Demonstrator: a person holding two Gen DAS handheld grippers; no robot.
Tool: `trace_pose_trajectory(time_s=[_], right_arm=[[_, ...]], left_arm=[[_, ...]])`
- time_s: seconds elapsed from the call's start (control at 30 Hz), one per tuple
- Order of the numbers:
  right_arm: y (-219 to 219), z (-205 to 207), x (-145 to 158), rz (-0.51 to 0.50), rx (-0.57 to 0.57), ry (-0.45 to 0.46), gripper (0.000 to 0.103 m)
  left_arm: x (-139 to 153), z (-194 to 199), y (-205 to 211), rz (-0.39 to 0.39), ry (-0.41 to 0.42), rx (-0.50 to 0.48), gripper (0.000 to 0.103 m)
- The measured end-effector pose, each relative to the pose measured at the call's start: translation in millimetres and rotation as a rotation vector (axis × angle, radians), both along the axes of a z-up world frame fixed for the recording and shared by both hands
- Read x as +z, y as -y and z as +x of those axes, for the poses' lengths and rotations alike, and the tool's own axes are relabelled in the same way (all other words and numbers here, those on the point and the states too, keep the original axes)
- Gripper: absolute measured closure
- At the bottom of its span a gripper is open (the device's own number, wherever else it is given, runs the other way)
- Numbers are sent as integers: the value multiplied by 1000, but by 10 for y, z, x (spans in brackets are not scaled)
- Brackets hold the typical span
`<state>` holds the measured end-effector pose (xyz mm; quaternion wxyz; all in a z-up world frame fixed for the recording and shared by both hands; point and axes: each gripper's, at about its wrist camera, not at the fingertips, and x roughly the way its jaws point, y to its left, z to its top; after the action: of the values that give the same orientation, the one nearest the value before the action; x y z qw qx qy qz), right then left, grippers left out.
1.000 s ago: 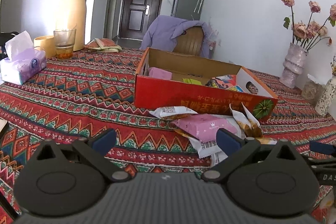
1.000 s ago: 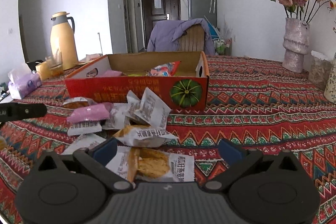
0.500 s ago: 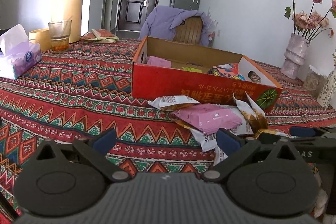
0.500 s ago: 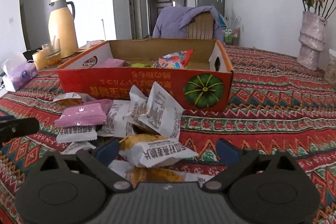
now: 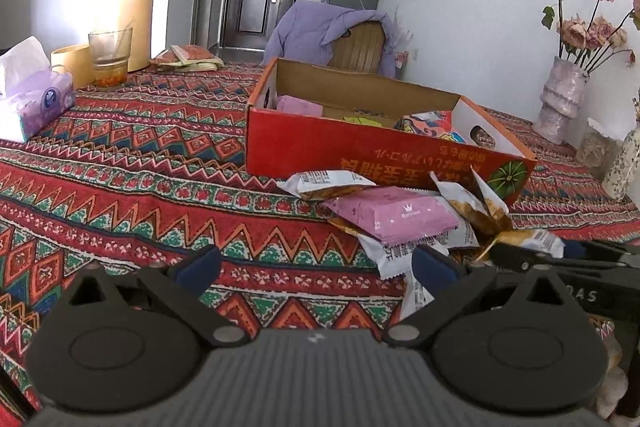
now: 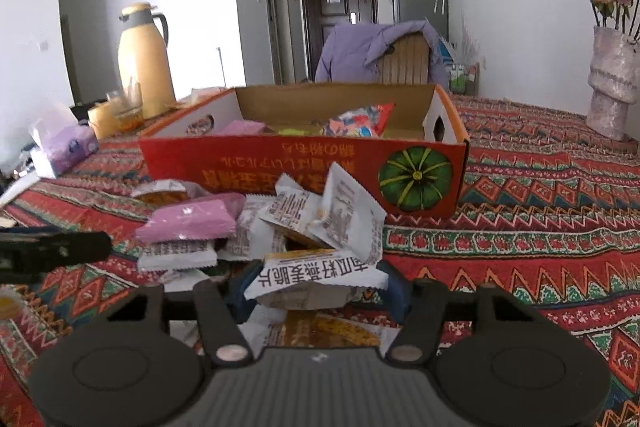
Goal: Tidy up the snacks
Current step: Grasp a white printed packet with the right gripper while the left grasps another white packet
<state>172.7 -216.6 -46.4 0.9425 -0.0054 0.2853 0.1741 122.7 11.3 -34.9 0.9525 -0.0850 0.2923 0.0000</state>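
The loose snack packets (image 6: 256, 223) are lying in a heap on the surface (image 6: 540, 219), just in front of the red cardboard box (image 6: 304, 167), and the nearest ones are almost touching its front wall. Inside the box a few packets are already resting: a pink one (image 6: 244, 127) toward the left end, a colourful one (image 6: 360, 121) toward the right end, and something yellow-green between them. So I judge the sorting as started but far from finished, because more packets are waiting outside the box than inside it.

At the near edge of the heap, the side away from the box, the right tongs (image 6: 316, 287) have just been closing, and they are now pressing on a white packet with an orange snack (image 6: 316, 279), which is sitting between the blue pads. This packet is not yet lifted clear of the heap, as far as I can see.

The left tongs (image 5: 316, 265) are standing wide open with nothing between them, left of the heap and well short of the box. The pink packet in the heap (image 5: 394, 215) is lying just ahead of their right finger.

What is left, in my judgement: carrying the gripped packet into the box, then the whole remaining heap, one by one.
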Motion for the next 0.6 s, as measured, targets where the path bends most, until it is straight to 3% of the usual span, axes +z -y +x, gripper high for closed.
trace_pose_trajectory(time_s=[0.43, 0.6], right_arm=[[302, -353, 260, 46, -60, 158, 43], [443, -323, 220, 62, -89, 151, 43]], left_arm=[[-87, 118, 474, 23, -84, -120, 0], [-160, 166, 680, 62, -121, -140, 0]])
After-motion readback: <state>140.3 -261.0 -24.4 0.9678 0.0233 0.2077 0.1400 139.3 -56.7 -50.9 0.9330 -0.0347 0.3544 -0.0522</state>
